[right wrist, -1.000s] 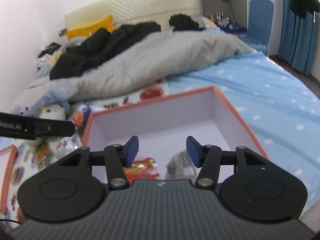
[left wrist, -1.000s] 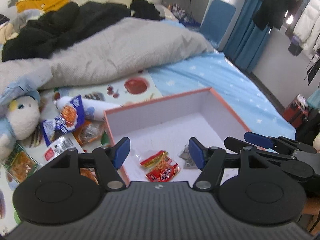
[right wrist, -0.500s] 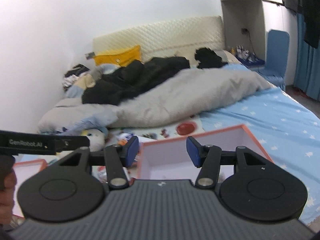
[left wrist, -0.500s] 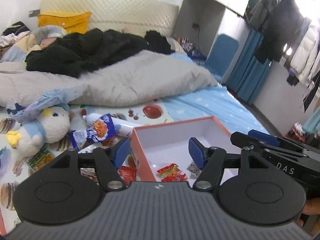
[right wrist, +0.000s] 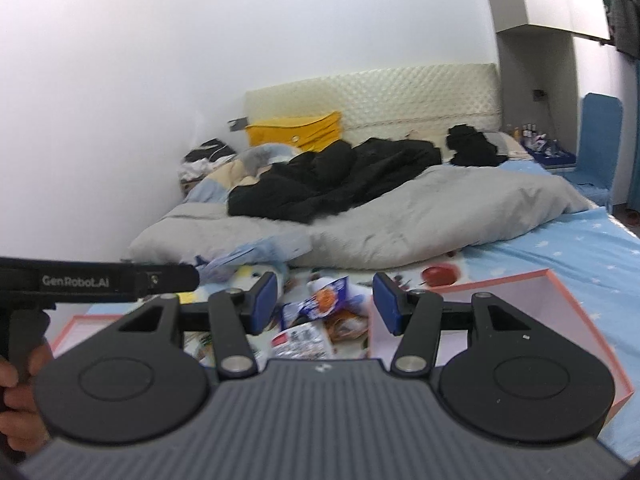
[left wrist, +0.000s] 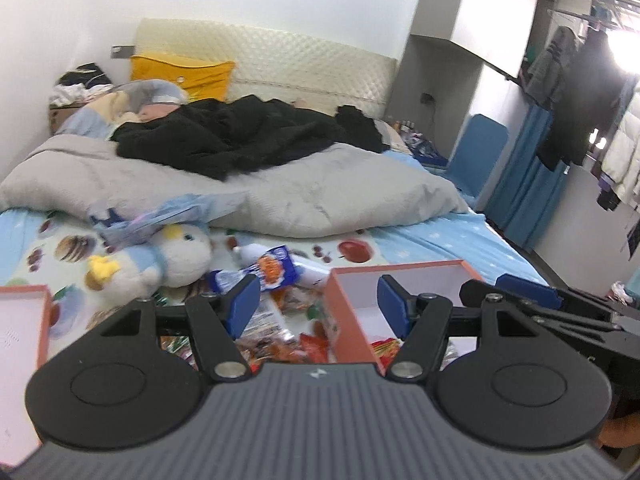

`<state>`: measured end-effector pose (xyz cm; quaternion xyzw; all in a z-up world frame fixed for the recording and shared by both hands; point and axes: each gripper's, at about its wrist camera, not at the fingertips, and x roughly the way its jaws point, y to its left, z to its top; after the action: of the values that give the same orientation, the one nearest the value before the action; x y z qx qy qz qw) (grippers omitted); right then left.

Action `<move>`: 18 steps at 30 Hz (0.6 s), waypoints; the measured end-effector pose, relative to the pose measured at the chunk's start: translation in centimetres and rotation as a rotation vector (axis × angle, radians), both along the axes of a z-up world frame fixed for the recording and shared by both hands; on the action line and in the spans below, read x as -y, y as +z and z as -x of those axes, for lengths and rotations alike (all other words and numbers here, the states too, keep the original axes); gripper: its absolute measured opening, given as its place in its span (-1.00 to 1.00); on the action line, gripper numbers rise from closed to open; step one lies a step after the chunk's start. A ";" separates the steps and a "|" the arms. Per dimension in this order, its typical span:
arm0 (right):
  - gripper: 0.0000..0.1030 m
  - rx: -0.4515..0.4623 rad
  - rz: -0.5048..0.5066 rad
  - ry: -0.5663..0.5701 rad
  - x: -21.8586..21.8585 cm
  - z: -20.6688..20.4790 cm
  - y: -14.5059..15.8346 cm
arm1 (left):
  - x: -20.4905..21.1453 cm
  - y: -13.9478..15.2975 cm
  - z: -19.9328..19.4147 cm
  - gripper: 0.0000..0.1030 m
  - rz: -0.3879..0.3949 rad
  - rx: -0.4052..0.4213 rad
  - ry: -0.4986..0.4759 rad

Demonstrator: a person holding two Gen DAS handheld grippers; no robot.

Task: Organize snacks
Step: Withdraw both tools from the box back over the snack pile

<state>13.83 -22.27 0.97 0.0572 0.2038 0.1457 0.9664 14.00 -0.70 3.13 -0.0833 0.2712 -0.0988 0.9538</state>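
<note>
Several snack packets lie heaped on the patterned mat, topped by a blue-and-white packet. To their right stands an orange-rimmed white box with a red packet in it. My left gripper hovers open and empty above the heap and the box's left wall. My right gripper is open too, nothing between its fingers, over the same heap. A second orange-rimmed box sits at the left.
A plush penguin lies left of the snacks. A grey duvet with black clothes fills the far bed. A blue chair and hanging clothes stand at the right. A hand holds the left gripper's handle.
Both grippers have pulled back and risen away from the box, so the bed, headboard and wall now show. The view has swung left over the snack heap. Jaws stayed as they were.
</note>
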 end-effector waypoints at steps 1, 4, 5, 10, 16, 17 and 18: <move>0.08 -0.006 -0.003 0.007 -0.4 0.2 -0.2 | -0.5 -0.2 0.4 0.36 0.003 -0.004 0.012; 0.08 -0.020 0.007 0.025 -1.7 0.9 -1.0 | -1.7 -1.1 1.7 0.36 0.009 -0.016 0.045; 0.08 -0.026 0.010 0.029 -2.1 1.2 -1.4 | -2.1 -1.5 2.0 0.36 0.012 -0.022 0.056; 0.08 -0.055 0.025 0.056 -3.7 2.4 -3.0 | -3.6 -3.6 3.3 0.36 0.012 -0.066 0.088; 0.08 -0.101 0.030 0.073 -5.0 3.3 -5.1 | -4.3 -6.2 4.1 0.36 0.012 -0.119 0.104; 0.08 -0.108 0.032 0.078 -5.2 3.5 -5.5 | -4.3 -6.6 4.1 0.36 0.011 -0.127 0.107; 0.08 -0.118 0.037 0.081 -5.4 3.7 -5.9 | -4.4 -6.9 4.2 0.36 0.013 -0.135 0.109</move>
<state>10.11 -16.85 -4.95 0.0395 0.2653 0.1775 0.9469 9.75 3.74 -3.79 -0.1105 0.3291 -0.0424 0.9369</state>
